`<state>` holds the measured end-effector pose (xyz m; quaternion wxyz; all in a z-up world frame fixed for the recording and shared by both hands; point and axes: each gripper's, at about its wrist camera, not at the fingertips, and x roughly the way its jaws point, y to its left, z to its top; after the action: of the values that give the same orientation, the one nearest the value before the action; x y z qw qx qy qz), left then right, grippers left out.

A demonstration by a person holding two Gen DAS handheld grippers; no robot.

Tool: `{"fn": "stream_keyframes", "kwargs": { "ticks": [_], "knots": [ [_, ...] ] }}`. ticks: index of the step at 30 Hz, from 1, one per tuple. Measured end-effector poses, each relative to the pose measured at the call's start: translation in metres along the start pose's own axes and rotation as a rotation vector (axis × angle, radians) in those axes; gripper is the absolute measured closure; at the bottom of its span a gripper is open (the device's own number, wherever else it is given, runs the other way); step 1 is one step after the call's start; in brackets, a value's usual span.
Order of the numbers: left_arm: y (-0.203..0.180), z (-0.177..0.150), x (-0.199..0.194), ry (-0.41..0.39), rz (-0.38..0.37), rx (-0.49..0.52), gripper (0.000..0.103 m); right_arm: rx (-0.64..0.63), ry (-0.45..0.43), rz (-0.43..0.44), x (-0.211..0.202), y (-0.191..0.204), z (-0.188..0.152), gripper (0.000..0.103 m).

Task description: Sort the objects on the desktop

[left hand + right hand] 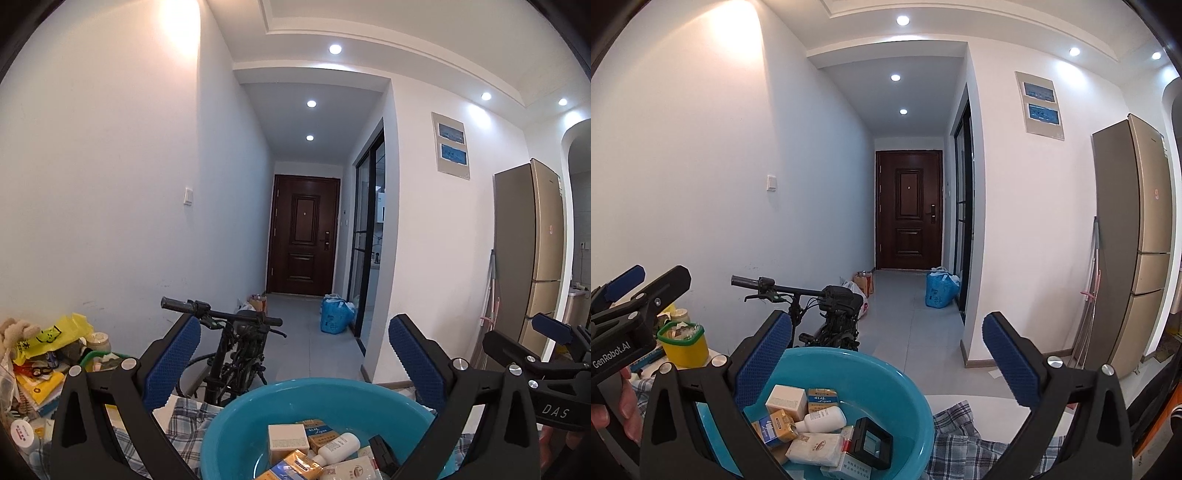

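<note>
both your claws are spread wide and carrying nothing, left gripper and right gripper hovering above the round turquoise plastic basin on the checked cloth. inside it lies the small white plastic bottle among little cardboard cartons. it looks light and smooth, likely slippery: pinch across its body, not the cap. the cartons could crush, so squeeze their flat faces gently.
</note>
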<state>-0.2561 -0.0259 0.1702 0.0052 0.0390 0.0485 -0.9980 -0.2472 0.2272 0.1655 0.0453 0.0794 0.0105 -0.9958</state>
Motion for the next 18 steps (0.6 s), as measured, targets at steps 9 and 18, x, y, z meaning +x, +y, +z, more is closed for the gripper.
{"fn": "stream_keyframes", "kwargs": {
  "ticks": [9,18],
  "knots": [
    [0.000,0.002,-0.003,0.014,-0.006,-0.016,0.000,0.006,0.004,-0.002,0.000,-0.001,0.004,0.000],
    [0.001,0.019,-0.036,-0.024,-0.016,-0.057,0.000,-0.013,-0.061,-0.001,-0.037,0.004,0.019,0.000]
  ]
}}
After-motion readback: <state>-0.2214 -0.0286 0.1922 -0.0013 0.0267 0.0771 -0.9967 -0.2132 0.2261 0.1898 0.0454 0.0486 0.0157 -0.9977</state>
